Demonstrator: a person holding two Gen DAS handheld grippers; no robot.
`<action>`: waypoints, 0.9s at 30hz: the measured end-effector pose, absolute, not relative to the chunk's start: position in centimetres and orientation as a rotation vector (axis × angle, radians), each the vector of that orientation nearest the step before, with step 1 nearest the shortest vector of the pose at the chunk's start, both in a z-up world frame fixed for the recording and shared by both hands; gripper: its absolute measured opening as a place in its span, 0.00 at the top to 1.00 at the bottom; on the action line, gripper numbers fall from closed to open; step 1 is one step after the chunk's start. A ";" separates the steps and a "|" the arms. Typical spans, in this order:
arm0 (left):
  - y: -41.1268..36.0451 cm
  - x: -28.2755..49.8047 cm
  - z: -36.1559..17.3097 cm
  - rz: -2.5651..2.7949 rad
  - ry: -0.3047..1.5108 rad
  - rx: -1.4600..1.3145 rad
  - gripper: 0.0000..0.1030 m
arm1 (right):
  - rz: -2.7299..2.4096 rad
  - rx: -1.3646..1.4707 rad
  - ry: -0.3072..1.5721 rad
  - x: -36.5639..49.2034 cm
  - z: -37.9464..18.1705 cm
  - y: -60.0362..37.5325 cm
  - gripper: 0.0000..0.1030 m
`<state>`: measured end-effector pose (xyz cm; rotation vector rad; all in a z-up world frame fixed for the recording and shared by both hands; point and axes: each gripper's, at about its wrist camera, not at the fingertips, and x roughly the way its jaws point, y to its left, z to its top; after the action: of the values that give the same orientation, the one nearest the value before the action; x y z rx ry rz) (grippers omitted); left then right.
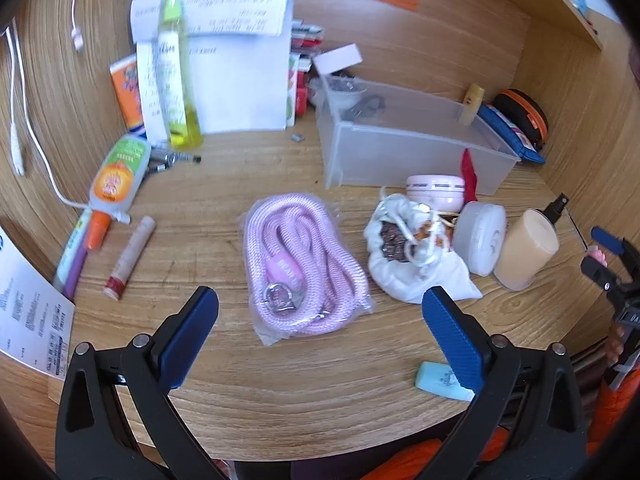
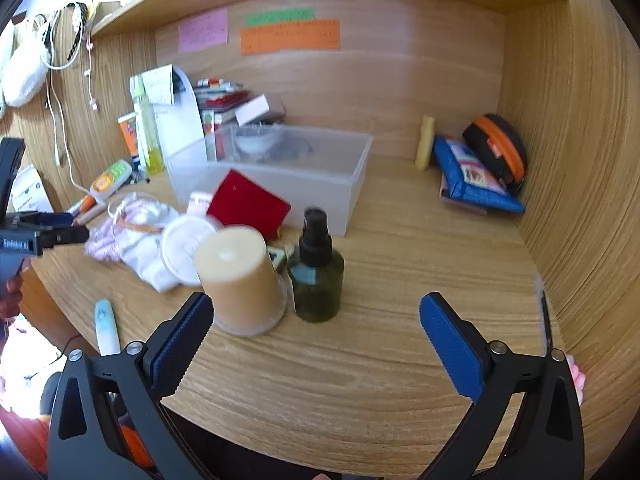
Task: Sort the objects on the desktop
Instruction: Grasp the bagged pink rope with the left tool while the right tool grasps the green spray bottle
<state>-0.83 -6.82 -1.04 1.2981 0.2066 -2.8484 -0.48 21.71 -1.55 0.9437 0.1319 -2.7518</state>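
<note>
My left gripper (image 1: 320,304) is open above the desk's near edge, with a bagged pink rope (image 1: 306,260) just beyond its blue pads. A white cloth pouch (image 1: 412,248), a white jar (image 1: 480,238) and a beige tub (image 1: 526,248) lie to the right of the rope. My right gripper (image 2: 316,312) is open too, empty. Just past its left finger stand the beige tub (image 2: 240,276) and a dark green spray bottle (image 2: 316,272). A clear plastic bin (image 2: 280,172) stands further back, with a red box (image 2: 248,204) leaning against it.
Tubes and pens (image 1: 116,176), a yellow bottle (image 1: 176,76) and papers (image 1: 236,60) crowd the left back. A blue pouch (image 2: 472,176) and an orange-black case (image 2: 500,148) lean in the right corner. A pale blue tube (image 1: 440,380) lies near the front edge. White cables (image 1: 32,128) hang at left.
</note>
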 end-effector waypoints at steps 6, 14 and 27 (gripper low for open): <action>-8.6 -2.9 -2.0 -2.792 0.286 1.388 0.00 | -2.746 1.007 0.122 -1.8 -2.8 22.8 0.10; -9.1 -6.1 -3.3 -2.716 0.272 1.482 0.00 | -2.719 1.067 0.147 -4.1 -3.7 23.1 0.15; -9.0 -9.8 -5.7 -2.643 0.205 1.592 0.00 | -2.654 1.103 0.152 -6.8 -4.3 22.4 0.26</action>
<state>-9.81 -9.04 -5.71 1.5916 0.2048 -2.6429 -6.83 22.42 -4.29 1.1031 0.1525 -2.6544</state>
